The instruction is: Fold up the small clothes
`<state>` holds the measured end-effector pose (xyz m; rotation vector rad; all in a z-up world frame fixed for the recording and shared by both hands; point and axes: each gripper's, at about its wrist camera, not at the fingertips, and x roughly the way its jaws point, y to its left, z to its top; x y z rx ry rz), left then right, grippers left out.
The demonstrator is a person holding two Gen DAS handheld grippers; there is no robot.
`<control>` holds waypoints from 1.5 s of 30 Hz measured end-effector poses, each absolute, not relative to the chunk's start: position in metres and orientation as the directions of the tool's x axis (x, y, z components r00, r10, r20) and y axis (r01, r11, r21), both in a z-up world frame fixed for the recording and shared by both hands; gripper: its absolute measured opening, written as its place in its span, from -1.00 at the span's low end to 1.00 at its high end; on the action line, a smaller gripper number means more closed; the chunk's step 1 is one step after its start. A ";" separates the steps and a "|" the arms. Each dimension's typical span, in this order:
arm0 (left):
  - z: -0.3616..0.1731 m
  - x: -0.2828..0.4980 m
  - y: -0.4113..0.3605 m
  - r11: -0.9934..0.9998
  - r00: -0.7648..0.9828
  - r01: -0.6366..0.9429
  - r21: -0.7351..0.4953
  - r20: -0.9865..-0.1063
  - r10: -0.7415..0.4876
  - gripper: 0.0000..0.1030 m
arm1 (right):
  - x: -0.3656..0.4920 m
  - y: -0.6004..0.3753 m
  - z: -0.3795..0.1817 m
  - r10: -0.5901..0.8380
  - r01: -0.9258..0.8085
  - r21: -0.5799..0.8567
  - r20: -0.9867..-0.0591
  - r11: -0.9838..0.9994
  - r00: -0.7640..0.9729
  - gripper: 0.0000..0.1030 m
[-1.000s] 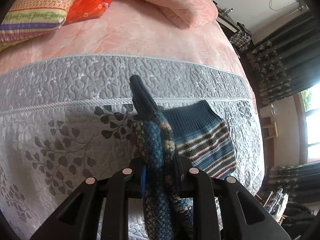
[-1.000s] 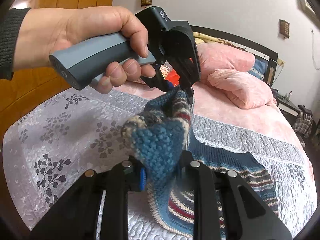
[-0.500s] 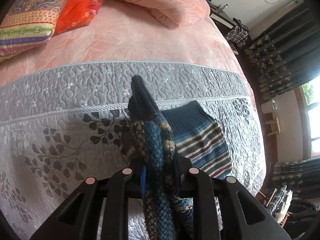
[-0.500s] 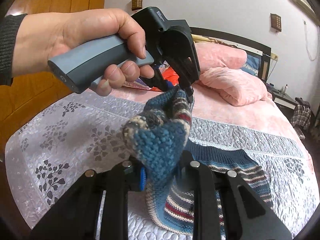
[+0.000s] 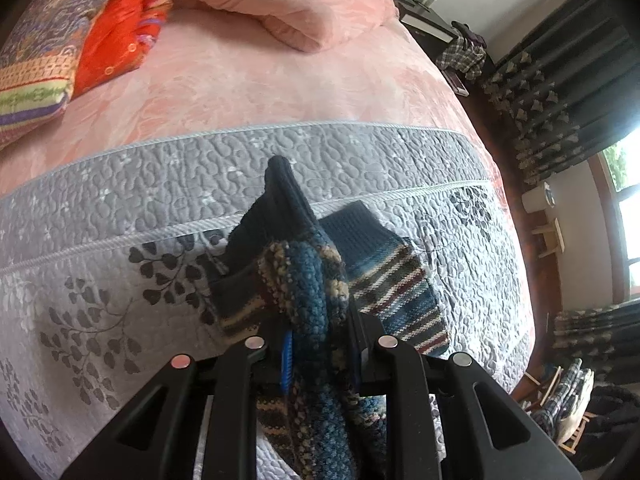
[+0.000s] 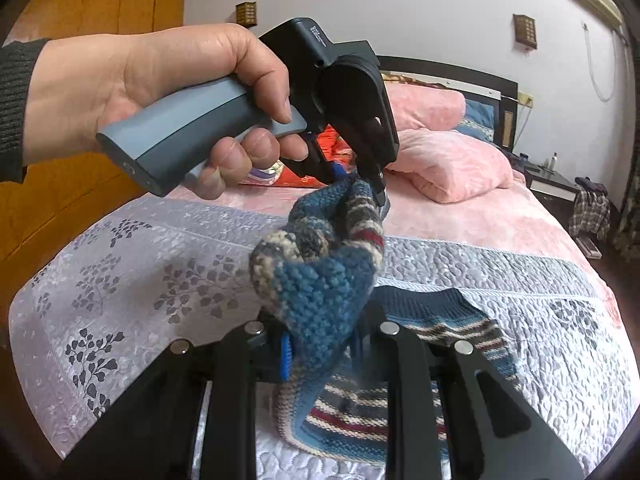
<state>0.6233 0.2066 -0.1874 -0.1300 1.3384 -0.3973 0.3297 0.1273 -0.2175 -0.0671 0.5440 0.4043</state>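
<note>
Left gripper (image 6: pixel 366 182) clamped on striped knit garment (image 6: pixel 320 280), right gripper (image 6: pixel 320 354) likewise clamped on it, garment lifted over grey quilt (image 6: pixel 140 280), lower part resting there.

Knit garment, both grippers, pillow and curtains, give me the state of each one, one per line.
Knit garment: one end lifted and bunched, pinched at two points; the rest lies flat on the bed.
Left gripper: shut on the garment.
Right gripper: shut on the garment.
Pink pillow: lying on the bed, creased.
Curtains: drawn aside from the window.
</note>
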 end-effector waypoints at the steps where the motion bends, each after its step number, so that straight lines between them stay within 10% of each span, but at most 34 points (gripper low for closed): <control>1: -0.187 0.623 0.202 0.926 0.174 0.209 -0.315 -0.920 -0.352 -0.60 | 0.330 0.124 -0.218 0.354 -0.386 0.048 -0.516 0.921 0.780 -0.61; 45: -0.281 0.634 0.027 0.941 0.125 0.278 -0.192 -0.964 -0.234 -0.60 | 0.343 -0.015 -0.294 0.251 -0.210 0.140 -0.609 0.968 0.753 -0.66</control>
